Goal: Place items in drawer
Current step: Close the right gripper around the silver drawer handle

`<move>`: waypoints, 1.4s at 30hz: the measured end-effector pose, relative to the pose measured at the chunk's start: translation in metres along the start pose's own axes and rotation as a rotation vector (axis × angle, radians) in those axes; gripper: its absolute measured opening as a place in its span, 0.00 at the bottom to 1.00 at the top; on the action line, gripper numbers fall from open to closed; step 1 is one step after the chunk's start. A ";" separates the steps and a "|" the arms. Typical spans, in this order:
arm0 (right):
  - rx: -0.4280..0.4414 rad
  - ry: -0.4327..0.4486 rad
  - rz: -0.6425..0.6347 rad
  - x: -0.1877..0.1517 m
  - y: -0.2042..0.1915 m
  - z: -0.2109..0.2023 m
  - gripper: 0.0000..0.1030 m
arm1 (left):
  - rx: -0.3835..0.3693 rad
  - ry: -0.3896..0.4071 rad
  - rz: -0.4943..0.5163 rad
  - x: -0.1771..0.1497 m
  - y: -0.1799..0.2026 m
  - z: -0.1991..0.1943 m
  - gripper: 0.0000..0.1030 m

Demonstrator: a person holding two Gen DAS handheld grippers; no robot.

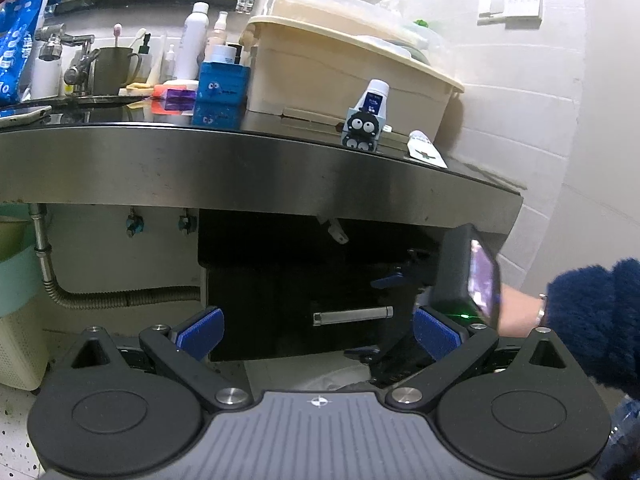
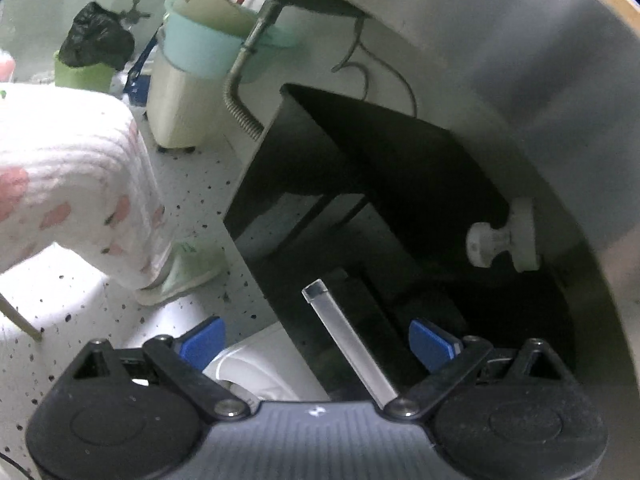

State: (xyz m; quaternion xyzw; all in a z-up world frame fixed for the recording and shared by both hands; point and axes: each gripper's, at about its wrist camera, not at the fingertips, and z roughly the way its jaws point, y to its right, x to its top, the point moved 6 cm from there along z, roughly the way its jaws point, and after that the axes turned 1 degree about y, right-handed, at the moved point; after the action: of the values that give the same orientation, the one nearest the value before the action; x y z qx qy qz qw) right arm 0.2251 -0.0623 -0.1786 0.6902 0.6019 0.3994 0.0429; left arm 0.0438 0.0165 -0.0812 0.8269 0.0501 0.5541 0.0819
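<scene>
From my left wrist camera, my left gripper hangs spread wide with nothing between its blue pads. Straight ahead of it sits the black drawer under the steel counter, its one silver handle just beyond my fingertips; I judge the front looks closed or barely out. Up and ahead on the counter wait two small items: a cartoon-faced tube and a white tube lying to its right. To my right, my right gripper reaches toward the drawer. Nothing has been put away that I can see, so the task seems at its start

From my right wrist camera, my right gripper is also spread and carries nothing. The drawer handle lies between its fingers, close below, untouched as far as I can tell. One white knob sits ahead to the right. Opening comes first, then both tubes
</scene>
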 end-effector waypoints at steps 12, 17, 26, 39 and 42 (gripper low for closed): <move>-0.008 -0.085 -0.091 -0.014 0.009 0.051 0.96 | 0.011 0.002 -0.002 0.000 -0.003 -0.002 0.99; 0.011 -0.136 -0.123 -0.022 0.010 0.069 0.96 | 0.009 -0.002 -0.001 0.000 -0.002 0.001 0.99; 0.056 -0.176 -0.175 -0.029 0.002 0.086 1.00 | 0.006 -0.010 0.002 -0.001 -0.002 0.002 0.99; 0.044 -0.192 -0.182 -0.042 0.000 0.096 1.00 | 0.006 -0.021 0.001 -0.002 -0.001 0.004 0.99; 0.041 -0.187 -0.173 -0.041 0.000 0.096 1.00 | 0.006 -0.026 0.003 -0.002 -0.001 0.004 0.99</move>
State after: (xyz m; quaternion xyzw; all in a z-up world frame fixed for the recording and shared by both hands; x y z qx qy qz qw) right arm 0.2847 -0.0570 -0.2644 0.6707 0.6604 0.3159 0.1191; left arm 0.0470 0.0169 -0.0851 0.8343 0.0496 0.5434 0.0792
